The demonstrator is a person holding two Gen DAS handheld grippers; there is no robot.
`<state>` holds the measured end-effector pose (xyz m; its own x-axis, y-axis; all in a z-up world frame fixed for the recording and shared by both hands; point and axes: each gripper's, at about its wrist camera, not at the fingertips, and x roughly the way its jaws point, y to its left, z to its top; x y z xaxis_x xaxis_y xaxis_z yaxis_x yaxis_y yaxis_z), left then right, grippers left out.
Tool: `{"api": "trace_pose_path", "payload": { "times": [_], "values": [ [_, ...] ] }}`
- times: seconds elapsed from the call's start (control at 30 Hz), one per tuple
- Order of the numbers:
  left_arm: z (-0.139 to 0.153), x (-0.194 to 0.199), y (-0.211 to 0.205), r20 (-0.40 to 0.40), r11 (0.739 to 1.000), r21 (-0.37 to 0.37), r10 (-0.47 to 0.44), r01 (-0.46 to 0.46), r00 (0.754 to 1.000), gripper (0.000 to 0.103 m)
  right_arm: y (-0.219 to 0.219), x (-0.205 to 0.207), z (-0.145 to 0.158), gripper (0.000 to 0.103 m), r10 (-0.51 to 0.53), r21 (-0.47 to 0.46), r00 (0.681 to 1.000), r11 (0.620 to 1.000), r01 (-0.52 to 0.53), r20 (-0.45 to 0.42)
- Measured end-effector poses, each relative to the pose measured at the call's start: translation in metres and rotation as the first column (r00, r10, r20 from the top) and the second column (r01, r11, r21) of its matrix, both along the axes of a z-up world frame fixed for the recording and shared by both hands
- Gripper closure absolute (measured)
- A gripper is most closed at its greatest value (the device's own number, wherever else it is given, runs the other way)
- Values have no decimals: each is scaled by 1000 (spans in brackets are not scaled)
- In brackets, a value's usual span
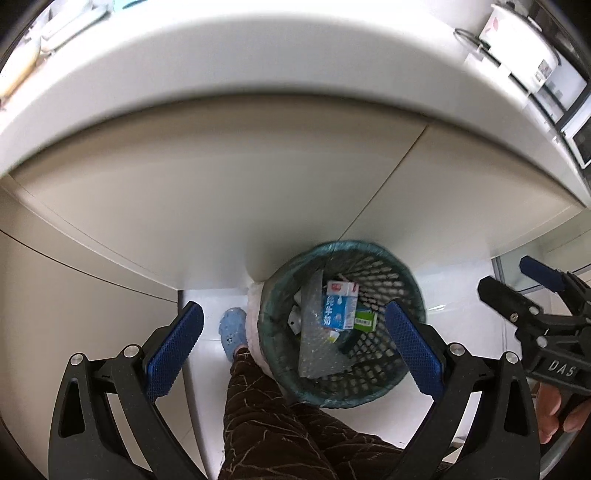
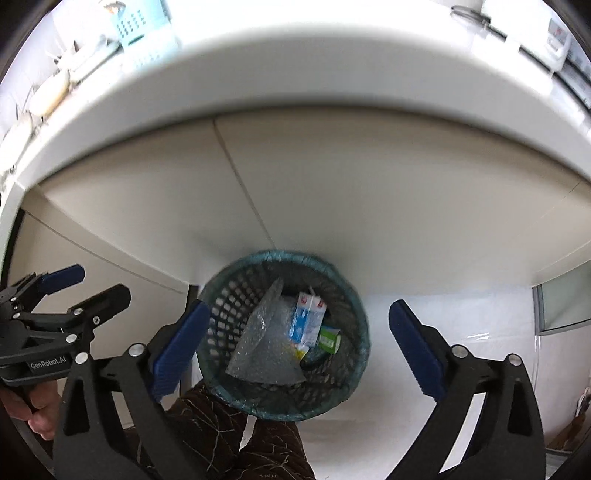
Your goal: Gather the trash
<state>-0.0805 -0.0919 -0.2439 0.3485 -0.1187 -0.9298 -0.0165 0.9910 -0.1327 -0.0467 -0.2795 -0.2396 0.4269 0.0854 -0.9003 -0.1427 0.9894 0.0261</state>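
A dark mesh trash basket [image 1: 388, 373] with a green liner stands on the white floor below the counter; it also shows in the right wrist view [image 2: 225, 306]. Inside lie a blue-and-white milk carton [image 1: 340, 306], a small green carton [image 1: 365, 320] and a sheet of clear bubble wrap [image 1: 314, 354]; the right wrist view shows the milk carton [image 2: 306, 319], the green carton [image 2: 330, 340] and the bubble wrap [image 2: 264, 347]. My left gripper [image 1: 293, 350] is open and empty above the basket. My right gripper [image 2: 299, 347] is open and empty above it too.
A white counter [image 1: 258, 62] overhangs beige cabinet doors [image 1: 221, 192]. A white rice cooker [image 1: 517, 40] stands on the counter at the right. The person's brown-trousered leg [image 1: 273, 417] and blue shoe [image 1: 233, 330] stand left of the basket. A light blue basket [image 2: 142, 29] sits on the counter.
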Motion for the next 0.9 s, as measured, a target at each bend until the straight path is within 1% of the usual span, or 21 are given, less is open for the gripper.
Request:
{"api": "trace_pose_path", "payload": {
  "times": [0.07, 0.17, 0.23, 0.3, 0.4, 0.47, 0.57, 0.77, 0.9],
  "values": [
    [23, 1, 1, 15, 1000, 0, 8, -8, 1000, 6, 1, -4, 19, 8, -12, -5, 1000, 1000, 12, 22],
    [60, 3, 1, 30, 1000, -6, 25, -24, 999, 6, -2, -4, 64, 8, -25, -21, 998, 999, 26, 56],
    [87, 3, 3, 12, 999, 2, 46, -46, 999, 6, -3, -5, 91, 8, -34, -26, 996, 999, 36, 77],
    [111, 4, 5, -2, 999, -7, 49, -49, 999, 6, -2, -5, 115, 8, -42, -30, 996, 999, 44, 84],
    [148, 2, 4, 23, 999, 19, 41, -42, 999, 6, -1, -10, 150, 8, -50, -31, 993, 998, 53, 110],
    [166, 0, 5, 34, 999, 23, 43, -44, 998, 6, 0, -16, 173, 8, -44, -40, 991, 998, 50, 129],
    [190, -2, 8, 54, 999, 12, 53, -53, 997, 6, 1, -23, 199, 8, -42, -46, 990, 998, 48, 131],
    [224, -10, 8, 96, 999, 21, 38, -40, 995, 6, 1, -37, 227, 8, -66, -40, 991, 997, 71, 120],
    [231, -16, 6, 107, 1000, 12, 18, -19, 994, 6, 2, -44, 226, 8, -65, -45, 991, 996, 71, 114]
  ]
}}
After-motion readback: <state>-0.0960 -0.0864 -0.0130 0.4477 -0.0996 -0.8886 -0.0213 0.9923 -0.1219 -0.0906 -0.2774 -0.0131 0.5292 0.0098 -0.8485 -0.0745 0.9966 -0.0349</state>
